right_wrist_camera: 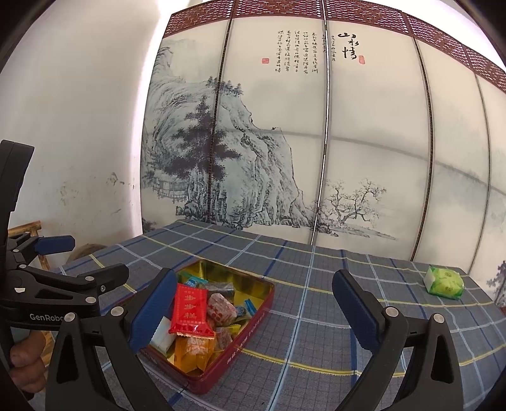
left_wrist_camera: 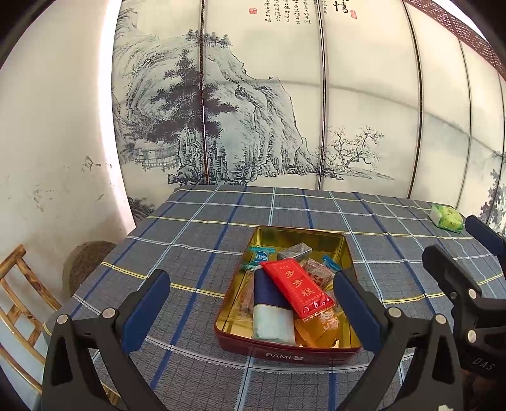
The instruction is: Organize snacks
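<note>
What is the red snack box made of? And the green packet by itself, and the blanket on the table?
The box looks like painted metal: its gold inside shines like a mirror. The green packet seems to be thin, slightly glossy plastic wrap with crimped ends. The checked tablecloth looks like matte woven fabric, though I can't tell which kind.

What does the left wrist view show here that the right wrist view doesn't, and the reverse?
Only the left wrist view shows the BAMI lettering on the tin's near wall and the navy packet in full. Only the right wrist view shows the person's hand gripping the left handle and the screen's brown lattice top. Both show the open tin, the red packet on top, the green packet out on the cloth, and both tongs open and empty.
</note>
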### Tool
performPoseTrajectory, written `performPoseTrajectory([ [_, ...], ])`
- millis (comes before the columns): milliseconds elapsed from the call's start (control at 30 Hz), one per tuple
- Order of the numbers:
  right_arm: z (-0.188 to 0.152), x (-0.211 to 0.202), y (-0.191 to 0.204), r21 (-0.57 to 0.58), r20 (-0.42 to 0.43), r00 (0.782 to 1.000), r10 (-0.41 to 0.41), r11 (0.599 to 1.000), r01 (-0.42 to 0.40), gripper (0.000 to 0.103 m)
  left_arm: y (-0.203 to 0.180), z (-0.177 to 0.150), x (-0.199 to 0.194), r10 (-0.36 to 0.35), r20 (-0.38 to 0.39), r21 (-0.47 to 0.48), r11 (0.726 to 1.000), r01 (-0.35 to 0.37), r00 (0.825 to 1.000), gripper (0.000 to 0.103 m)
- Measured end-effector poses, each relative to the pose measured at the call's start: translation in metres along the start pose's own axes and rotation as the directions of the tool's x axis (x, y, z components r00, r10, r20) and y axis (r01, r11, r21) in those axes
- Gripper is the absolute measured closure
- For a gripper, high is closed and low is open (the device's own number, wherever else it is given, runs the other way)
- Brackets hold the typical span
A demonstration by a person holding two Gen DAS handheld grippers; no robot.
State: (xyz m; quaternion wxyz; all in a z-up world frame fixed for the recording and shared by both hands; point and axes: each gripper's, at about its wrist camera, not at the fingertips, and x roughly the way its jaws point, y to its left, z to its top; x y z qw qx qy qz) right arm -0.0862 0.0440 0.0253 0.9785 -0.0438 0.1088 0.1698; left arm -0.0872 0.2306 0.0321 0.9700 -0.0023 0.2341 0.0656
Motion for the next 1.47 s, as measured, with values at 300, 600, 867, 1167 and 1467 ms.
performPoseTrajectory([
  [300,-0.001,0.005,-0.003,0.004,-0.011,1.0,0.004,1.0,-0.004,0.004,-0.006,0.002,0.007,0.008,-0.015,0.018,1.0,-0.008,1.0,0.001],
  [600,-0.003,0.008,-0.005,0.014,-0.017,1.0,0.005,1.0,-0.004,0.004,-0.01,0.001,0.015,0.016,-0.036,0.028,1.0,-0.015,0.999,0.001],
  [867,-0.007,0.017,-0.018,0.049,-0.037,0.999,0.007,0.999,-0.005,0.004,-0.015,0.002,0.022,0.025,-0.044,0.057,0.998,-0.023,0.999,0.001],
  [1167,-0.014,0.033,-0.061,0.131,-0.11,0.994,0.014,0.991,0.0,0.004,-0.026,0.009,0.035,0.051,-0.06,0.083,0.995,-0.046,0.997,0.001],
  [1467,-0.085,0.098,-0.234,0.064,-0.497,0.844,-0.201,0.962,0.267,0.004,-0.031,0.026,0.033,0.067,-0.057,0.096,0.993,-0.061,0.996,0.001],
])
